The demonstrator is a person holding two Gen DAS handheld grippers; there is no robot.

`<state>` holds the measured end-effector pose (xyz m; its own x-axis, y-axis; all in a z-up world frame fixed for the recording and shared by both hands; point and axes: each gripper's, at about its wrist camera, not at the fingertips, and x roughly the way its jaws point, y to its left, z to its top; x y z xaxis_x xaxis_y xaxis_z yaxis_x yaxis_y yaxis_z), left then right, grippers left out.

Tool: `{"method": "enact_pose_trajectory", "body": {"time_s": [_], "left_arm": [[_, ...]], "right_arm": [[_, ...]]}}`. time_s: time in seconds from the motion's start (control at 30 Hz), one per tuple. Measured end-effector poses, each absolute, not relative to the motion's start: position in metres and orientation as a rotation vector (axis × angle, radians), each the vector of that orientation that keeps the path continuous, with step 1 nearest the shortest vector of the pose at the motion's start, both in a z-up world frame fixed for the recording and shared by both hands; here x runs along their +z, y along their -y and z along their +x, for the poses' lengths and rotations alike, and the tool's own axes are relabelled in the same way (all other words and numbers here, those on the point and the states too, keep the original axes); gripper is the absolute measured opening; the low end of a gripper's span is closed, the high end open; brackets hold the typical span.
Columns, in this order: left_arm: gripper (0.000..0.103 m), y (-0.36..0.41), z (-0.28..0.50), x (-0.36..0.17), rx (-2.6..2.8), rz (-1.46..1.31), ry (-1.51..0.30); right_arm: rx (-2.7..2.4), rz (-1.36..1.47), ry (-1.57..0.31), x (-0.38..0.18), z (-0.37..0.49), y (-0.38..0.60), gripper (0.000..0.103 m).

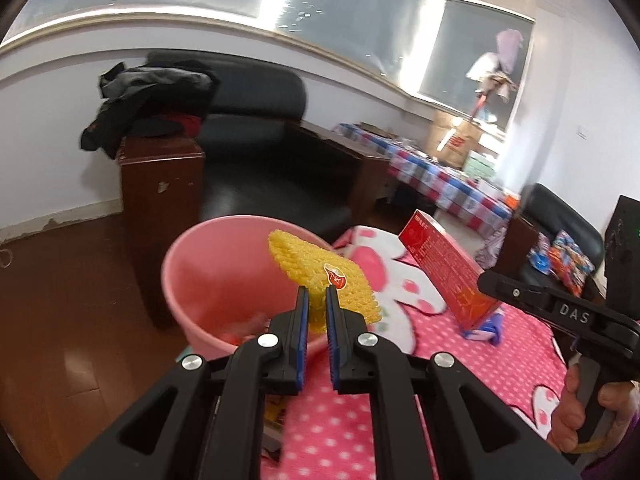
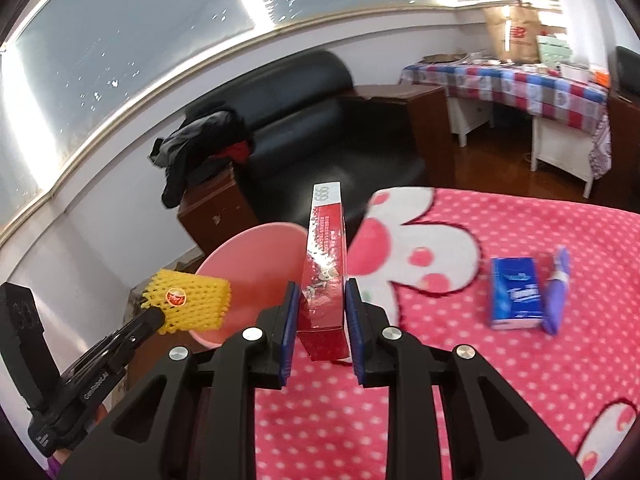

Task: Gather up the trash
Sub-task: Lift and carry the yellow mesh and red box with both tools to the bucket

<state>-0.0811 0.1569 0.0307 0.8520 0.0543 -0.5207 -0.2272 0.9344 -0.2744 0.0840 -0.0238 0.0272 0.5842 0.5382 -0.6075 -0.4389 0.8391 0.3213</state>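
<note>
Two hand-held grippers are carried toward a round pink plastic bin (image 1: 224, 276) that stands beside a surface covered in a pink cloth with white polka dots (image 2: 520, 380); whether this is a bed or a tabletop cannot be told. The left hand-held gripper (image 1: 316, 300) is clenched on a yellow foam fruit net bearing a small red sticker (image 1: 320, 276), and the net hangs over the bin's rim at about one o'clock of its opening. The right hand-held gripper (image 2: 320, 300) grasps a long red cardboard box with white print (image 2: 326, 260) by its lower end, the box standing upright, its top leaning toward the bin at eleven o'clock from the gripper. Some reddish items, blurred, seem to lie in the bin's bottom. At three o'clock from the red box, on the cloth, remain a small blue tissue packet (image 2: 516, 292) and, touching its right side, a slim purple wrapper (image 2: 558, 288). Judged from this, the job is midway: two pieces are about to be dropped in, and at least two more wait to be collected.
</note>
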Motion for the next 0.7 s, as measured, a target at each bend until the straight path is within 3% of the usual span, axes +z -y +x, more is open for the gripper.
{"method": "enact_pose_trajectory", "body": {"time_s": [0.7], "left_arm": [[0.008,-0.202,-0.055,-0.023,0.238,-0.36,-0.643]], "right_arm": [[0.703,-0.002,-0.895,-0.012,0.113,-0.103,0.024]]}}
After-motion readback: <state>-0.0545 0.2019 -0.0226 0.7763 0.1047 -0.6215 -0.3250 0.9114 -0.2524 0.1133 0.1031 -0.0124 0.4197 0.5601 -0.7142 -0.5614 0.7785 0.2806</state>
